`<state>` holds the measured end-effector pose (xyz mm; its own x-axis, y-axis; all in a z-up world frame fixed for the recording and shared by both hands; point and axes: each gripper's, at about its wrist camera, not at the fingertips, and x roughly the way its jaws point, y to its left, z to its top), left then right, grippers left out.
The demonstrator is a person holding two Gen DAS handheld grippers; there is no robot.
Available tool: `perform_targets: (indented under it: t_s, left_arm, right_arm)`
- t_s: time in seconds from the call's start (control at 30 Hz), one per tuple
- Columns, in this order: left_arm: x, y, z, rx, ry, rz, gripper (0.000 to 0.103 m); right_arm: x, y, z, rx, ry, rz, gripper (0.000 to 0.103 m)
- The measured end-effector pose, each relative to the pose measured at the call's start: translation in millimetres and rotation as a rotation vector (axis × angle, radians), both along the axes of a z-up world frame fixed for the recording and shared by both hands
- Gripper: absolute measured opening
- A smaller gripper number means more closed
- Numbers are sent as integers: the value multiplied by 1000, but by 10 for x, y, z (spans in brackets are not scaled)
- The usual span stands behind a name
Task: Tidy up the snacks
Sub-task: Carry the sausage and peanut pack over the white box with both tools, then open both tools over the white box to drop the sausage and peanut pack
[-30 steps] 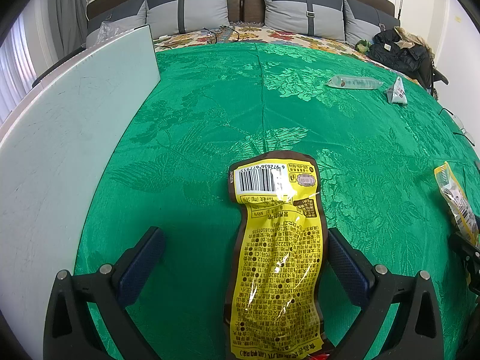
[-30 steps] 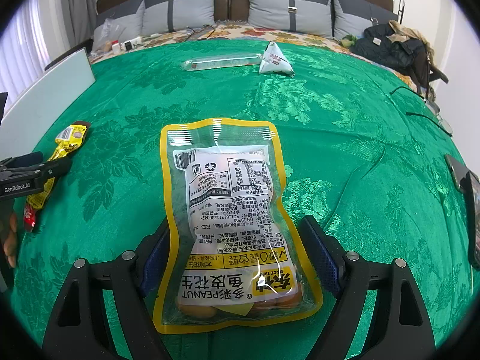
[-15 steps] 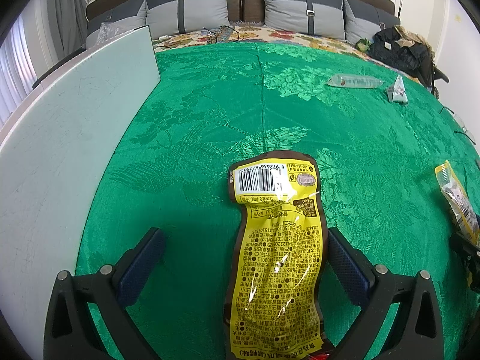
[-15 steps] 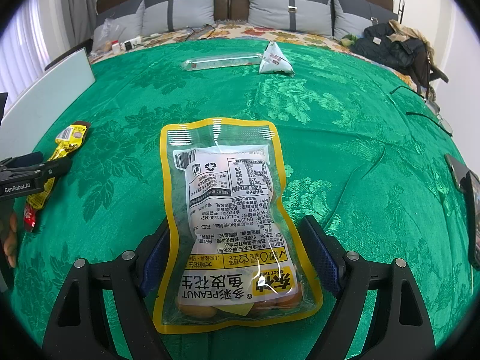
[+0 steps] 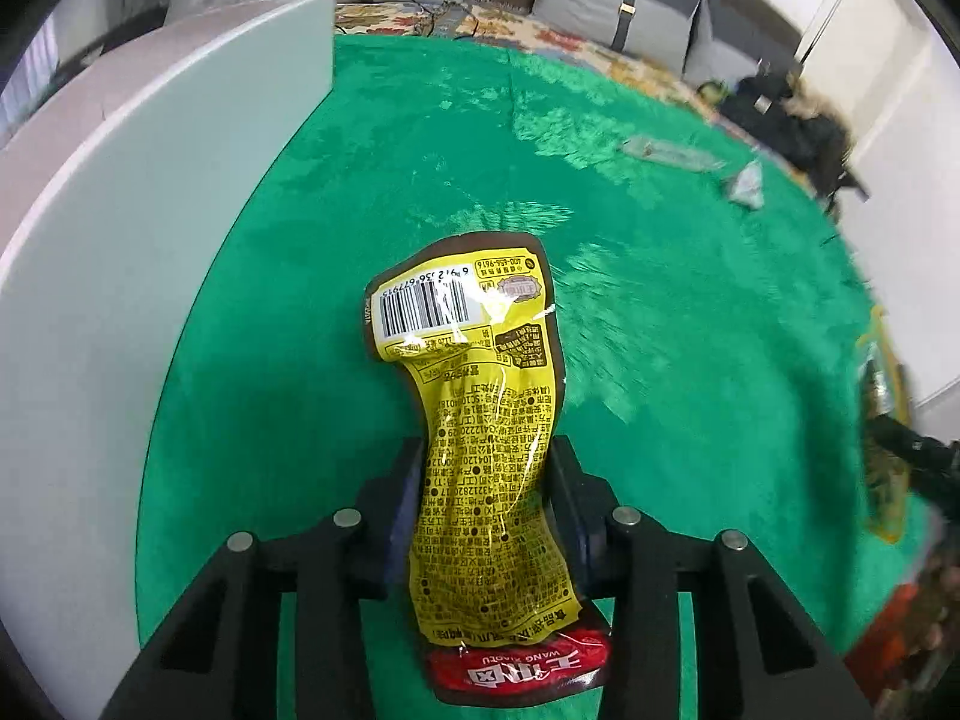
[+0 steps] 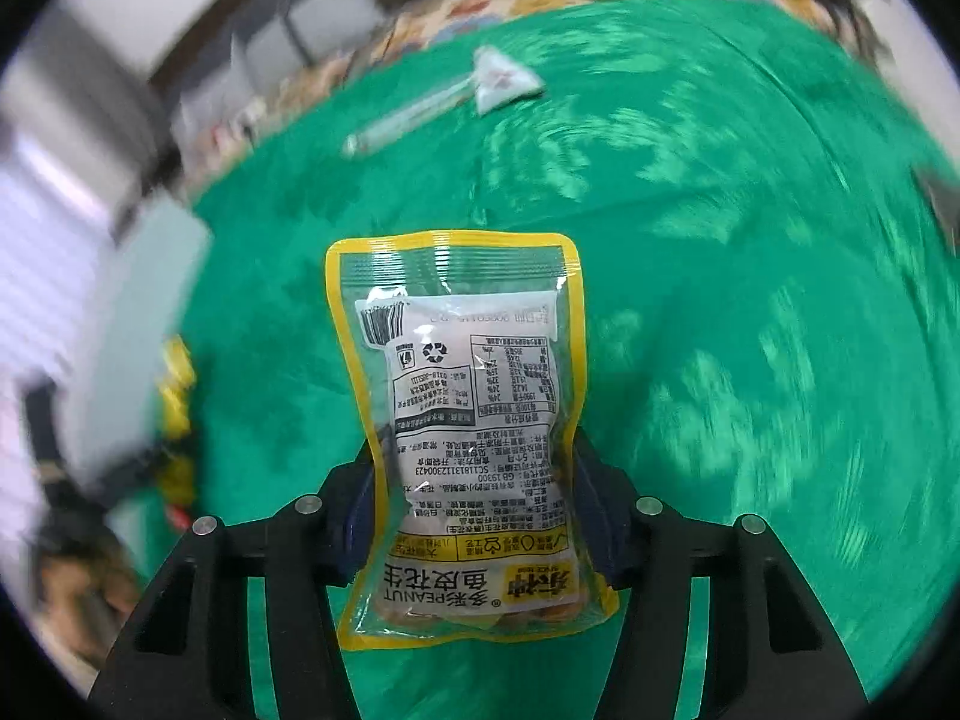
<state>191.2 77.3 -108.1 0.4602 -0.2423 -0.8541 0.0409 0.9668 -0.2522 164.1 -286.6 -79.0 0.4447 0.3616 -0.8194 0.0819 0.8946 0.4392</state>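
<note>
In the left wrist view a long yellow snack packet [image 5: 474,372] with a red end hangs off the green bedspread [image 5: 660,330]. My left gripper [image 5: 486,456] is closing, and its blue pads pinch the packet's narrow middle. In the right wrist view a clear peanut bag [image 6: 462,360] with a yellow border is squeezed at its waist by my right gripper [image 6: 474,462], whose jaws are closing too. Each view shows the other packet as a blur at its edge: the peanut bag [image 5: 882,420] and the yellow packet [image 6: 177,396].
A white board [image 5: 120,240] stands on edge along the bed's left side. A clear tube packet [image 5: 666,153] and a small triangular packet [image 5: 747,186] lie far across the bedspread. Grey pillows [image 5: 600,6] and a dark bag [image 5: 792,126] are at the head end.
Both grippers went from wide open around packets lying flat to pinching them. Both packets have come up off the bedspread, and the right wrist view has rolled and blurred.
</note>
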Motion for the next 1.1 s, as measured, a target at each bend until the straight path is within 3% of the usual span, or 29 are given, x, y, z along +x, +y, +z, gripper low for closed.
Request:
perform_targets:
  t_s: [0.07, 0.2, 0.3, 0.43, 0.57, 0.63, 0.77, 0.83, 0.93, 1.0, 1.1]
  left_arm:
    - [-167, 33, 117, -49, -20, -6, 40]
    - [-500, 208, 497, -181, -77, 10, 40]
    - [-713, 432, 865, -250, -138, 31, 40]
    - [-900, 1028, 1365, -275, -241, 114, 41]
    - [-991, 1803, 1588, -205, -296, 259, 41]
    - [-982, 2210, 1579, -160, -284, 343, 41]
    - [-962, 2790, 1405, -59, -245, 451, 46]
    - [-914, 2955, 1236, 48, -198, 486, 57]
    - [-894, 3045, 982, 148, -130, 501, 82]
    - [-1032, 3059, 882, 161, -124, 500, 82]
    - [-1168, 2953, 835, 136, -145, 498, 83]
  right_arm:
    - [-141, -53, 13, 50, -2, -28, 59]
    - [-307, 105, 83, 42, 5, -19, 59]
    - [-353, 454, 277, 57, -15, 40, 59]
    - [-255, 1341, 802, 80, -95, 215, 59]
    - [-157, 2289, 1260, 129, -162, 389, 60]
    - [-87, 2875, 1430, 148, -178, 485, 60]
    - [11, 3899, 1492, 120, -204, 615, 61]
    - [80, 4254, 1383, 98, -196, 635, 65]
    - [140, 4561, 1087, 45, -117, 652, 67]
    - [127, 4556, 969, 16, -92, 647, 67]
    - [65, 4293, 899, 10, -126, 640, 67]
